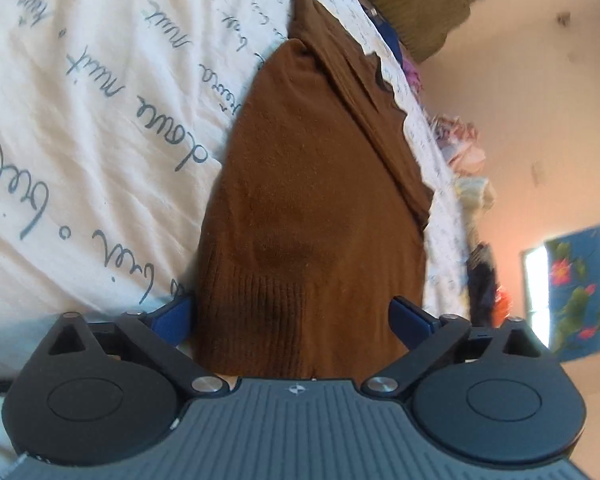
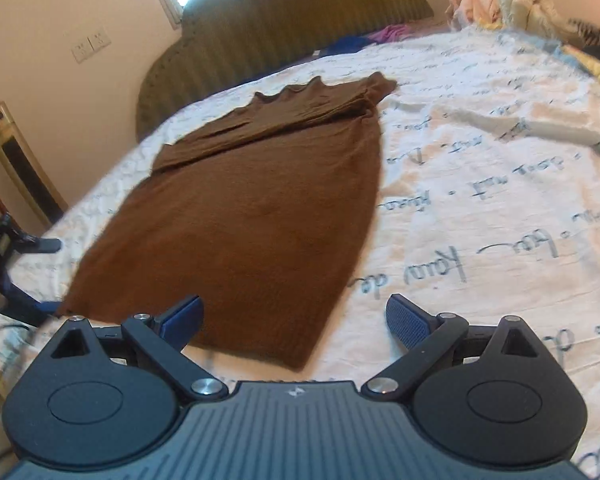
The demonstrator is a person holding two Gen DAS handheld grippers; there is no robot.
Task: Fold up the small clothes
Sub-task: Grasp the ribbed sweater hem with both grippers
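1. I see the brown sweater (image 2: 256, 216) lying flat on the printed bedsheet (image 2: 480, 240), sleeves folded across.
2. My left gripper (image 1: 292, 316) is spread wide around the sweater's ribbed hem, pads not pressing.
3. My right gripper (image 2: 294, 320) is wide open over the near hem corner, holding nothing.

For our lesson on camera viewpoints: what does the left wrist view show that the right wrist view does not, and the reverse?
Left wrist only: a blue floral cloth against the wall, and the ribbed hem of the brown knit garment lying between the open left gripper.

Right wrist only: wall sockets, and the open right gripper at the garment's near corner.

Both: the garment, the script-printed bedsheet, the dark headboard.
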